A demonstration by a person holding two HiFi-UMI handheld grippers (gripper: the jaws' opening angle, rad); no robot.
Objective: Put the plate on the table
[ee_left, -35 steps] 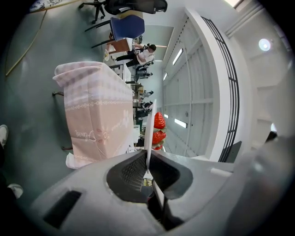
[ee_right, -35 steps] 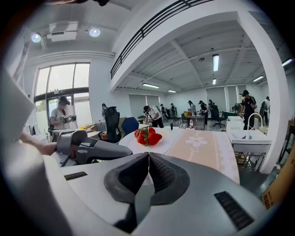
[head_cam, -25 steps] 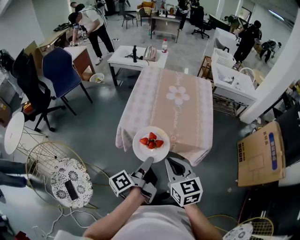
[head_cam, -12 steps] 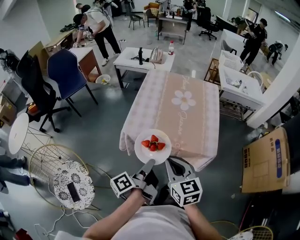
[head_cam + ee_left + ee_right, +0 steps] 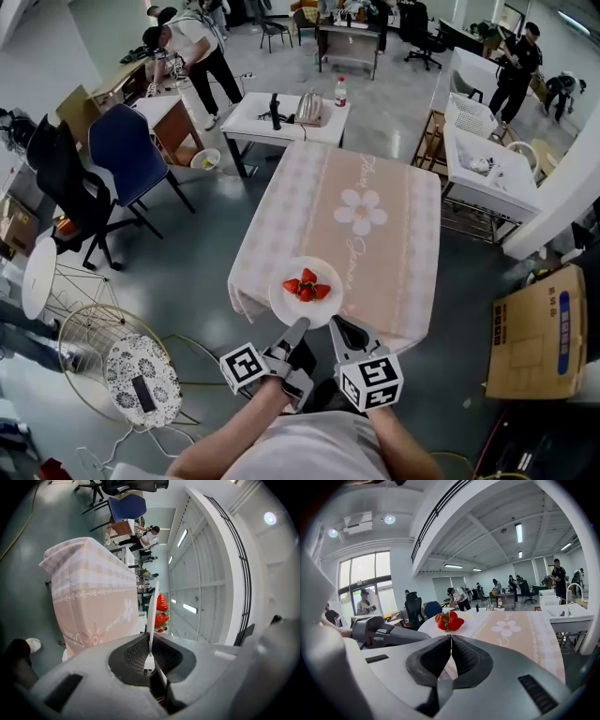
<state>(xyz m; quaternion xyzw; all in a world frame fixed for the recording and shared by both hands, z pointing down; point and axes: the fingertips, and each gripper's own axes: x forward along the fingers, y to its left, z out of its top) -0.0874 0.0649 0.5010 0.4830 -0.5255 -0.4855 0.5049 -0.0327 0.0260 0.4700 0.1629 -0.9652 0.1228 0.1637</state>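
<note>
A white plate [image 5: 290, 305] with several strawberries [image 5: 306, 287] hangs level over the near edge of the pink-clothed table [image 5: 375, 187]. My left gripper [image 5: 298, 324] is shut on the plate's near rim. In the left gripper view the plate [image 5: 152, 613] runs edge-on between the jaws of the left gripper [image 5: 150, 656], with the strawberries [image 5: 161, 604] beyond. My right gripper [image 5: 337, 326] sits beside the left one, just right of the plate. It is shut with nothing in it. In the right gripper view its jaws [image 5: 451, 638] meet in a line, with the strawberries [image 5: 448, 621] and the table [image 5: 520, 630] ahead.
A white side table [image 5: 258, 122] with a kettle and a bottle stands beyond the far end of the pink table. A blue chair [image 5: 127, 150] and a black chair [image 5: 61, 178] are to the left. A round wire stool [image 5: 141, 375] is near left. A cardboard box [image 5: 534, 333] and a white cart [image 5: 487, 173] are to the right.
The plate stays held in the left gripper. The pink table has drawn a little nearer and the plate now reaches further over its near edge. Both grippers keep their pose.
</note>
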